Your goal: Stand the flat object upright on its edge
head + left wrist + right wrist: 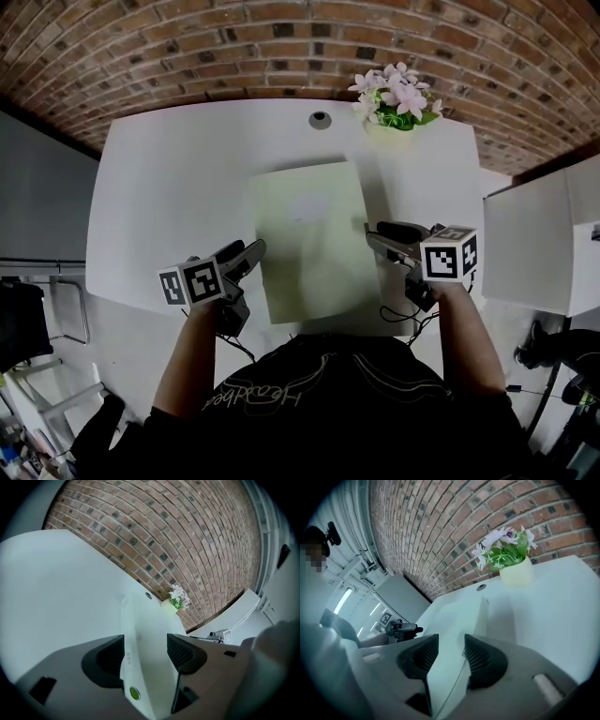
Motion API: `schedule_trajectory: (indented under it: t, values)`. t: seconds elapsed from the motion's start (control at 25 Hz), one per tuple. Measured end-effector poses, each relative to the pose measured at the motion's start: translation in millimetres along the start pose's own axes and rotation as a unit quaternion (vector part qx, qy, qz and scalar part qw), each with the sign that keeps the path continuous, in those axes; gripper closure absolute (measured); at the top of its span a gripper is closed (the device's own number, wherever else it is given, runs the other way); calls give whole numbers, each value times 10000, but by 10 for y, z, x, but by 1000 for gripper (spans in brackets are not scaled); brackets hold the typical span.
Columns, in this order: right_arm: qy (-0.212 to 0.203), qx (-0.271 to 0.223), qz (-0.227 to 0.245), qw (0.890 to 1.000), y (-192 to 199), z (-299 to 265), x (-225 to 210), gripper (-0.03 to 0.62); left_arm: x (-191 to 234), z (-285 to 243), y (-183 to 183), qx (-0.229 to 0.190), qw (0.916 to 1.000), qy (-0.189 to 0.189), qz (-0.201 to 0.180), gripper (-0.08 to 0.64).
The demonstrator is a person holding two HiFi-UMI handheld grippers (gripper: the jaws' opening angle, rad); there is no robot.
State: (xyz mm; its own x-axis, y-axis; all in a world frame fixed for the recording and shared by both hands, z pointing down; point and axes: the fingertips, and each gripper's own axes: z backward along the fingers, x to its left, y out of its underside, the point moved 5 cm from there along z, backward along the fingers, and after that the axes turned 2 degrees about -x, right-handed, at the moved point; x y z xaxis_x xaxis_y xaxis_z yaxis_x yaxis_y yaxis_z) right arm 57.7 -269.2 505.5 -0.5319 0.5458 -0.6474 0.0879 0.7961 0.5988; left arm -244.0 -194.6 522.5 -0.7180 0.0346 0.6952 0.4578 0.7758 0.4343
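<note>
Board: the pale green board [314, 244] sits mid-counter [159, 187] in front of you. Its far edge is near the cable hole [321, 119] and the flower pot [398, 108], and its near edge is about at the counter's front. Both side edges run between gripper jaws, so I judge it raised off flat. How steeply it stands I can't tell.
Left gripper: your left gripper [146, 651] has its jaws spread round the board's left side. The pads [112, 656] flank it and don't look to be squeezing.
Right gripper: your right gripper [451, 653] is spread the same way over the right side, with the board between its jaws and no firm pinch showing.
Stiffness: the edges are straight and the face is flat along its whole length, so expect a rigid thing that won't sag.
Weight: it is thin for its span, so it is probably light and quick to tip once on edge.
Surface: it looks smooth, and so does the counter, so the bottom edge could slide out.
Marks: there is a green dot [134, 693] on the narrow edge face.
Where to hold: take the two side edges, opposite each other, where you are placed now, with the pads on the broad faces.
Risk: with both grippers loose, only its narrow edge steadies it, so keep a gripper close on each side.
</note>
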Motion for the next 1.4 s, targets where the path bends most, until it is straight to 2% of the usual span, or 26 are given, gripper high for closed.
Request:
schedule_trajectory:
  t: [0.52,0.92,1.12,1.4]
  values:
    - [261,613,-373,9971,165,-367,-360,420,169,-286,61,247,9989,-206,342,296]
    - [267,735,-391,9962,172,-427,-367,419,153,-402,149,400,9984,-321,234,298]
    - [409,823,-285,9954,174,-446,-352,419,166,-425,145,466,9979,-432,105,304]
    - [457,738,-355,9956,170,-437,-356,419,165,-435,137,479,9977,-461,134,304]
